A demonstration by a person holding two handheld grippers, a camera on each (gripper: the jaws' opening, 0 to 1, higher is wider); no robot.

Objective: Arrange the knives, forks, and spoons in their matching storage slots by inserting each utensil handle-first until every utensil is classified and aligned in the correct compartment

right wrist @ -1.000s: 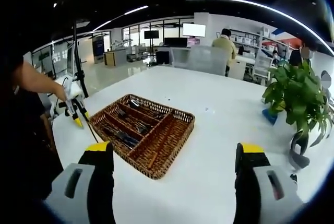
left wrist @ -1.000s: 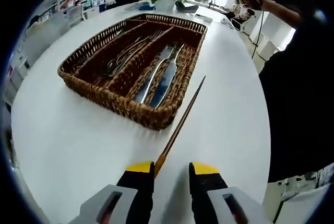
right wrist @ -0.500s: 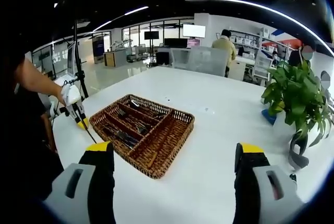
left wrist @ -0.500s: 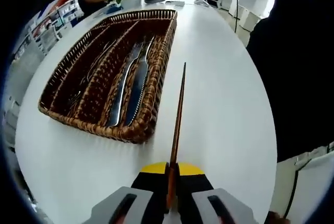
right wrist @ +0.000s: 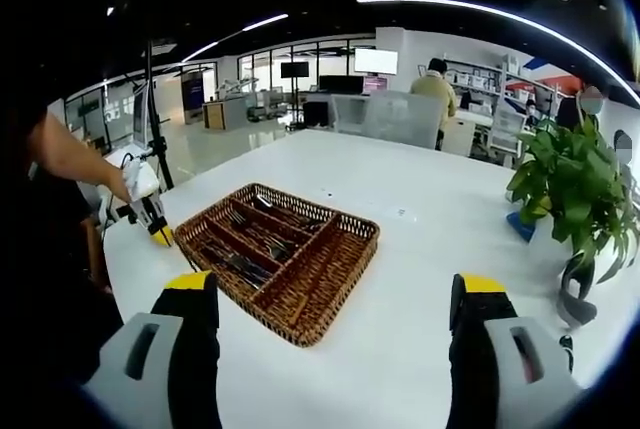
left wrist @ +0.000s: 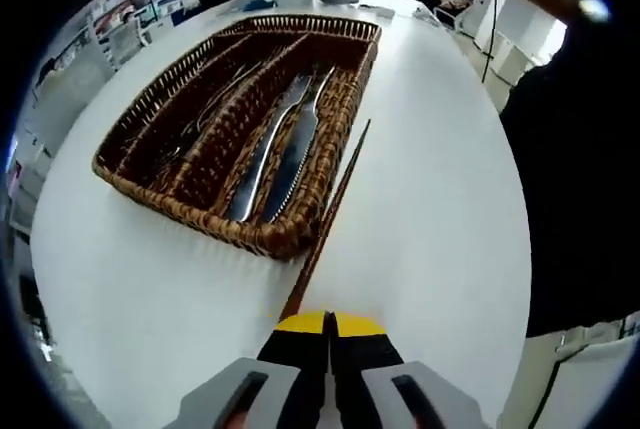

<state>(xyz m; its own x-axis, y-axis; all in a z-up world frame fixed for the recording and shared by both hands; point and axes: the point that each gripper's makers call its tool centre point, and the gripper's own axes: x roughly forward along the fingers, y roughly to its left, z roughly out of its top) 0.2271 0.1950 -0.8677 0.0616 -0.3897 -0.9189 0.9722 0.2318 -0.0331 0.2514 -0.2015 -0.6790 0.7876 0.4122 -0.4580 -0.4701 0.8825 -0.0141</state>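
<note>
L gripper (left wrist: 326,323): jaws pinched on 1 brown stick (left wrist: 327,219), which lies on white table (left wrist: 440,199) just beside the basket's (left wrist: 180,184) near edge. R gripper (right wrist: 335,294): jaws wide, holding nothing, above table. Basket has 4 slots; 2 knives (left wrist: 280,149) in nearest slot, forks/spoons (left wrist: 205,114) further in, count unclear. 1 plant (right wrist: 570,179) beyond.

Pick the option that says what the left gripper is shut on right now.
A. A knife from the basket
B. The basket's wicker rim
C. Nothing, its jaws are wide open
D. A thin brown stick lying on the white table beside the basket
D: the left gripper has its jaws shut on the near end of the thin brown stick, which runs along the table beside the wicker basket.
</note>
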